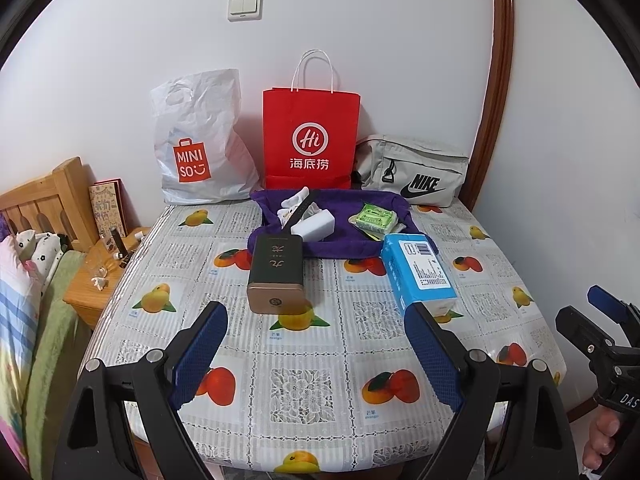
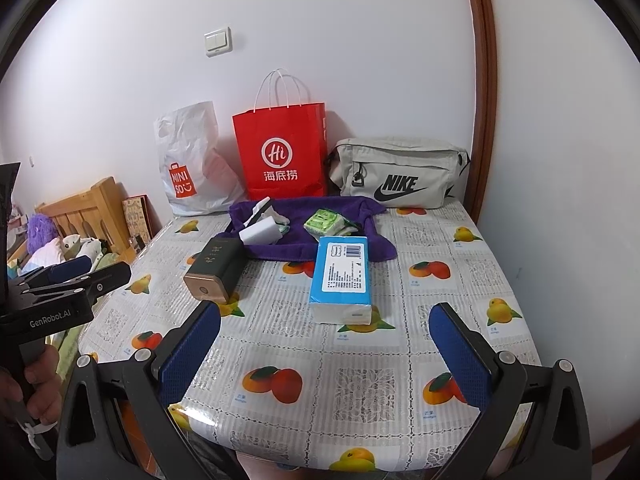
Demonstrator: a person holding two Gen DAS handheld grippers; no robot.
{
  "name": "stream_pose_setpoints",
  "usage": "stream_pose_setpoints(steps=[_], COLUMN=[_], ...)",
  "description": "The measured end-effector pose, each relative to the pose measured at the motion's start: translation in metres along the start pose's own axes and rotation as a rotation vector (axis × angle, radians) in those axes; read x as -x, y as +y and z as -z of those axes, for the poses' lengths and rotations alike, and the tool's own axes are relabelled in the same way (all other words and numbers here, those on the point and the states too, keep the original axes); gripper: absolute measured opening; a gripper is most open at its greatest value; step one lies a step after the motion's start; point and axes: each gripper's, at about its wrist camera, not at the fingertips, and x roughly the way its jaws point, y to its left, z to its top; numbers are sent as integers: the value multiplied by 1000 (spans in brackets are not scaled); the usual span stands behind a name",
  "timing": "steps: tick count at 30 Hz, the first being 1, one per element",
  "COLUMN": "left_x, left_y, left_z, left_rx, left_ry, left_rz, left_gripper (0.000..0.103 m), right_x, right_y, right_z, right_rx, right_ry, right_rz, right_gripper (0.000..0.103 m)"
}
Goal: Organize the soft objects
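Note:
A purple towel (image 1: 344,246) (image 2: 304,246) lies at the back of the table, with a white pack (image 1: 316,226) (image 2: 262,234), small white items and a green tissue pack (image 1: 374,218) (image 2: 325,221) on it. In front lie a blue-and-white tissue pack (image 1: 418,272) (image 2: 342,280) and a dark tin with a copper end (image 1: 276,272) (image 2: 214,270). My left gripper (image 1: 318,322) hovers open over the table's near part, nothing between its fingers. My right gripper (image 2: 326,326) is open too, just short of the blue tissue pack, and shows at the right edge of the left wrist view (image 1: 600,320).
Against the wall stand a white Miniso plastic bag (image 1: 200,144) (image 2: 192,164), a red paper bag (image 1: 310,136) (image 2: 282,152) and a grey Nike pouch (image 1: 416,170) (image 2: 400,174). The table (image 1: 304,392) has a fruit-print cover. A bed and wooden nightstand (image 1: 92,280) lie left.

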Motion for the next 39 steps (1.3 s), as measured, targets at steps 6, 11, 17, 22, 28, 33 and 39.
stream_pose_setpoints(steps=[6, 11, 17, 22, 28, 33, 39], left_x=[0, 2, 2, 2, 2, 3, 3], left_y=[1, 0, 0, 0, 1, 2, 1], left_z=[0, 0, 0, 0, 0, 0, 0], left_rx=[-1, -1, -2, -2, -2, -2, -2], left_ry=[1, 1, 1, 1, 0, -1, -1], left_rz=[2, 0, 0, 0, 1, 1, 0], left_gripper=[90, 90, 90, 90, 90, 90, 90], right_x=[1, 2, 2, 2, 3, 3, 2], right_y=[2, 4, 3, 3, 2, 2, 1], right_z=[0, 0, 1, 1, 1, 2, 2], right_rx=[4, 4, -3, -3, -5, -5, -14], right_ry=[-1, 2, 0, 0, 0, -1, -2], right_rz=[6, 2, 3, 2, 2, 1, 3], right_gripper=[103, 103, 103, 103, 103, 103, 103])
